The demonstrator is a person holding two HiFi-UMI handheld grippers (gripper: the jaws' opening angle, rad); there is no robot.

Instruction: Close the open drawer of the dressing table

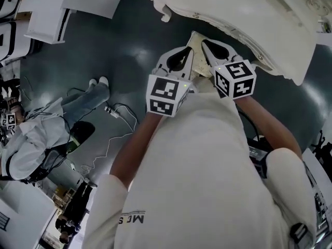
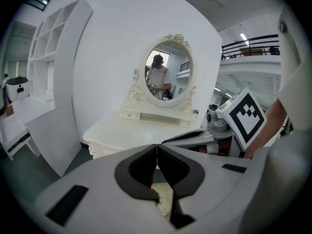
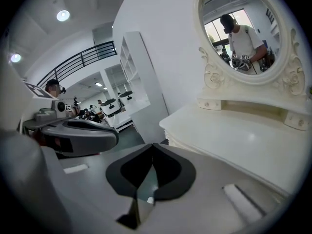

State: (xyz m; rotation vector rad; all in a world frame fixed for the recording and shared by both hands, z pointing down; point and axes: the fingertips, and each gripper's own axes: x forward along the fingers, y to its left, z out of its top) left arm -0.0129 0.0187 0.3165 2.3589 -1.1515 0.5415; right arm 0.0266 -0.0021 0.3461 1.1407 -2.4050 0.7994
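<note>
– Tongs first: how are they seen?
– Closed tip to tip, the left tongs (image 2: 156,146) are seen with nothing gripped; the right tongs (image 3: 152,145) are likewise pressed together and empty. Both are held side by side, tilted somewhat downward.
– And the dressing table (image 1: 244,14)?
– It is found just ahead of both tongs, its white surface (image 3: 243,135) topped at the back by an upright oval mirror (image 2: 168,72). A cream carved part (image 1: 195,37) is glimpsed under the front edge, near the tips; whether it is the drawer, open or not, cannot be told. A person (image 1: 36,139) is seen low on the dark floor (image 1: 119,51), well apart.
</note>
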